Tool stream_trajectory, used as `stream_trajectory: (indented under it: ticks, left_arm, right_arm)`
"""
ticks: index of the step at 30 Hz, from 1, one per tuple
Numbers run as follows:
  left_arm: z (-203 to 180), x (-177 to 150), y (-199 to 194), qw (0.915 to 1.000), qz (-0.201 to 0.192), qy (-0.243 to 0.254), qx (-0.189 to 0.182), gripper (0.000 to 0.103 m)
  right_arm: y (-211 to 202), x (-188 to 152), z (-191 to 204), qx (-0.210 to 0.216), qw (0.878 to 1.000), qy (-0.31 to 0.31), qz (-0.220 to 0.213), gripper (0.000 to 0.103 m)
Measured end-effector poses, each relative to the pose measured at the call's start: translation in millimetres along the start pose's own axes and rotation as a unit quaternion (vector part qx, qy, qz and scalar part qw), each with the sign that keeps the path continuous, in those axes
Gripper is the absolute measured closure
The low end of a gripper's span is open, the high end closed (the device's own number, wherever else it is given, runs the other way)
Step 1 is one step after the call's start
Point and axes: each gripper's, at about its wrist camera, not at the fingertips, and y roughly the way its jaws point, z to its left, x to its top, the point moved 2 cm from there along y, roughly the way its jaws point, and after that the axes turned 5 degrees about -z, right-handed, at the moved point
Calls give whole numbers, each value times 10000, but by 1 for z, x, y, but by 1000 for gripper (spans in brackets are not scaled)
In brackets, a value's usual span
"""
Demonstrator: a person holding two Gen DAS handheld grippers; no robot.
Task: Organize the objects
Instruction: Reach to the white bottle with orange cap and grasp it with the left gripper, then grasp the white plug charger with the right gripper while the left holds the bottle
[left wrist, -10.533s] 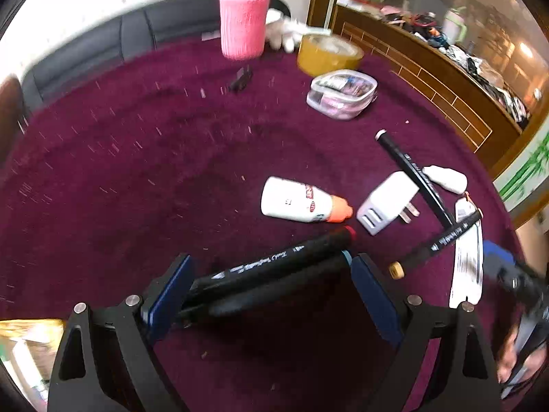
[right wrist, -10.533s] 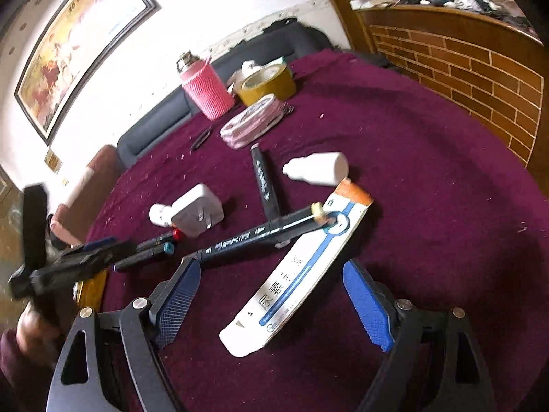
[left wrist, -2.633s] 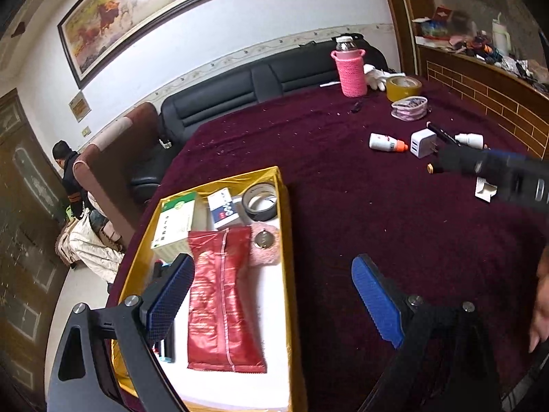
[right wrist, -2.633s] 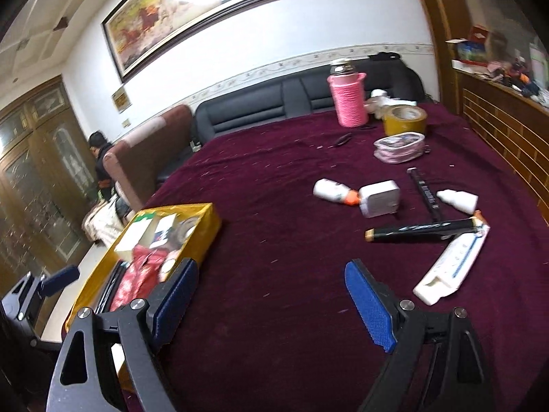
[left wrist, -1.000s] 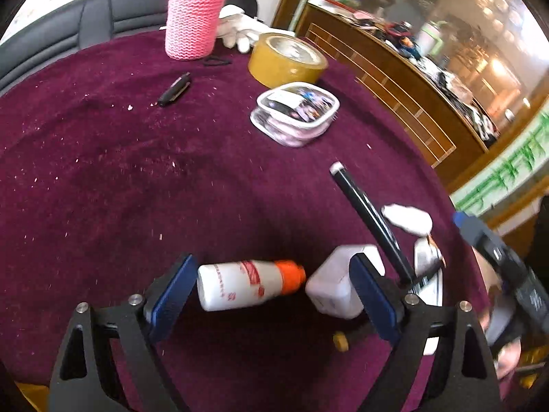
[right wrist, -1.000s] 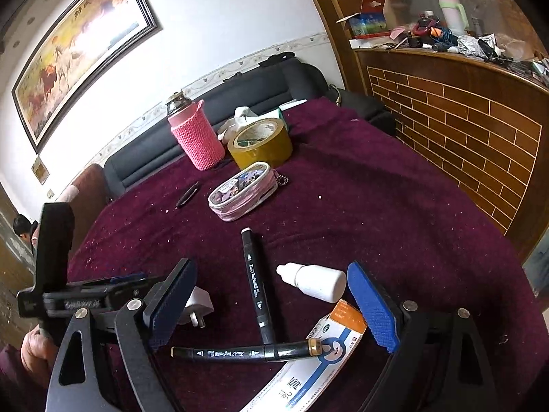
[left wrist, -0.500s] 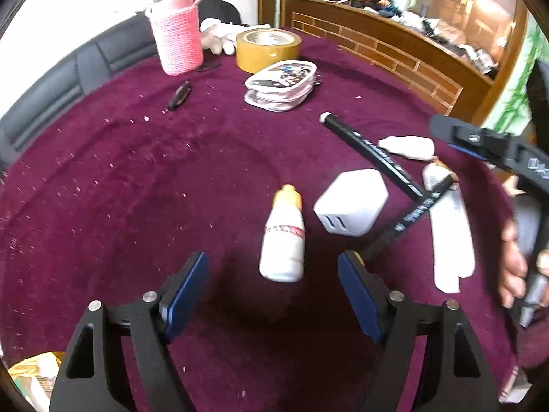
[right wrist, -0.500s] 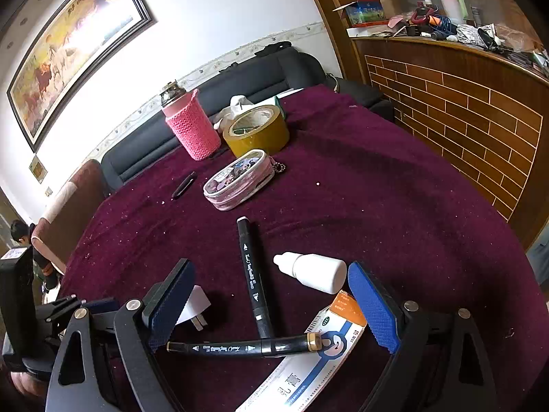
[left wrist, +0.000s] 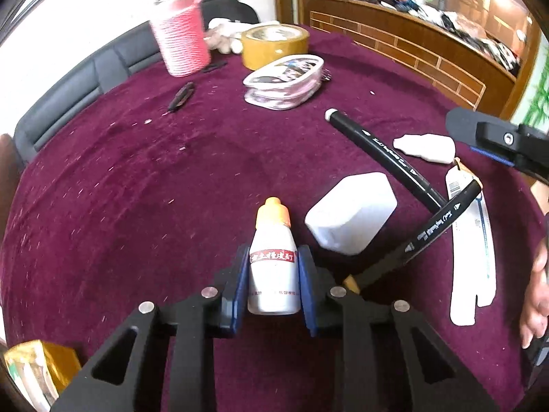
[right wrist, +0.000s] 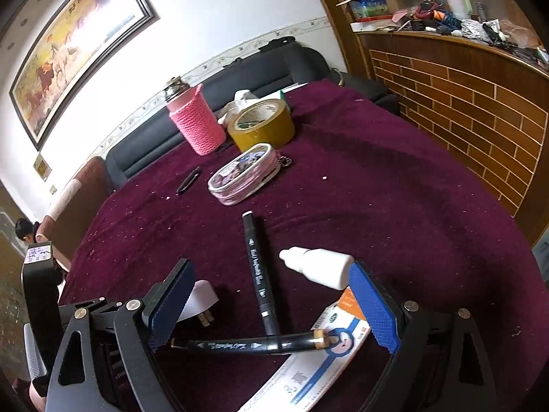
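Note:
My left gripper (left wrist: 272, 271) is shut on a white bottle with an orange cap (left wrist: 272, 257) lying on the maroon tablecloth (left wrist: 137, 189). Beside it lie a white charger plug (left wrist: 351, 218), two black markers (left wrist: 384, 158) (left wrist: 435, 226), a small white dropper bottle (left wrist: 425, 147) and a long white packet (left wrist: 471, 257). My right gripper (right wrist: 271, 305) is open above the crossed markers (right wrist: 255, 271), with the dropper bottle (right wrist: 317, 267) by its right finger and the plug (right wrist: 200, 304) by its left.
A pink knitted bottle (left wrist: 180, 39), a tape roll (left wrist: 272, 43), a clear pouch (left wrist: 284, 80) and a small black clip (left wrist: 180, 96) lie farther back. A yellow box corner (left wrist: 34, 370) shows at lower left. A brick-faced counter (right wrist: 463, 103) stands at right.
My left gripper has moved forward over the orange-capped bottle and shut on it. The right gripper has stayed open, shifting slightly nearer the markers.

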Motion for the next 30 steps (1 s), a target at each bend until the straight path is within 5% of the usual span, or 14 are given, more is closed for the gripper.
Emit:
stream_trajectory:
  ticks: [8, 12, 16, 30]
  left_arm:
    - [23, -38, -65, 9974, -381, -544, 272, 77]
    - [31, -62, -100, 9944, -544, -880, 221, 77]
    - [37, -84, -123, 9912, -654, -1125, 243, 77]
    - [50, -125, -156, 9849, -676, -1504, 528, 77]
  right_arm:
    - [2, -19, 44, 620, 9953, -722, 163, 9]
    - [11, -30, 63, 272, 9917, -1255, 101, 9]
    - [22, -30, 60, 151, 9939, -1052, 281, 10]
    - [40, -37, 97, -214, 9845, -1658, 529, 10]
